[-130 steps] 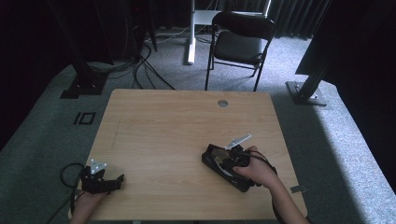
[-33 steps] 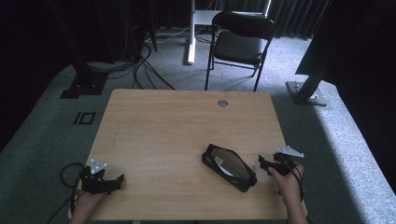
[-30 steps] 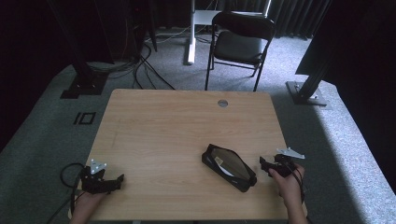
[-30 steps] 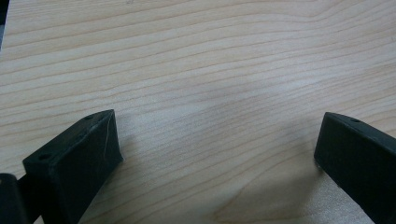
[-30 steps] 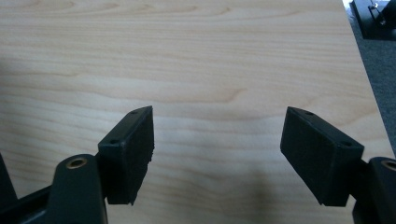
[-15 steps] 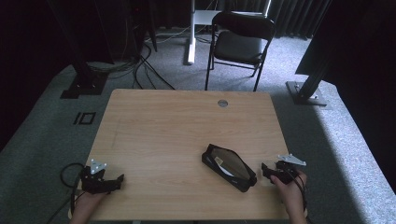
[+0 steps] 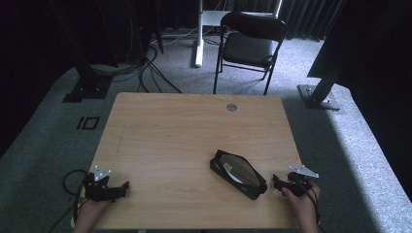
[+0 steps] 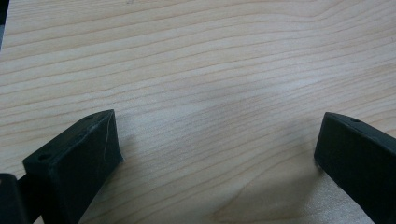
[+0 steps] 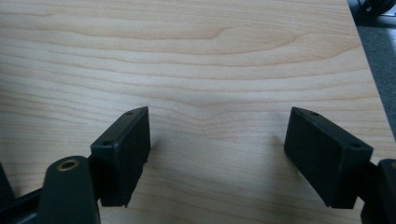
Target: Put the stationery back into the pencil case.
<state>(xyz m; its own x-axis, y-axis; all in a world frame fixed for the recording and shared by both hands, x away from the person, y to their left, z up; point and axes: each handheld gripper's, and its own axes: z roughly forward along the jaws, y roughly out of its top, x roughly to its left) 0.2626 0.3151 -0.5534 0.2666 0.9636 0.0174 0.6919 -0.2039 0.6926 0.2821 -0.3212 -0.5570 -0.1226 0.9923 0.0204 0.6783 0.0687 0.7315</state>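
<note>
A black zip pouch (image 7: pixel 238 173) lies slantwise on the wooden table (image 7: pixel 194 131), right of the middle and towards the front. My right gripper (image 7: pixel 276 183) rests near the table's front right corner, just right of the pouch and apart from it. Its jaws have just been opening and stand open over bare wood in the right gripper view (image 9: pixel 217 149), with nothing between them. At the front left corner my left gripper (image 7: pixel 124 186) lies still. It is open too, with bare wood between the jaws in the left gripper view (image 8: pixel 217 154).
A round cable hole (image 7: pixel 231 107) sits near the table's far edge. Behind the table stand a black folding chair (image 7: pixel 250 46) and a white post (image 7: pixel 198 34). Cables (image 7: pixel 145 68) run over the grey carpet at the far left.
My right hand has left the pouch and drawn back to the front right corner, sinking slightly toward the table edge. The pouch and the left gripper have stayed put.
</note>
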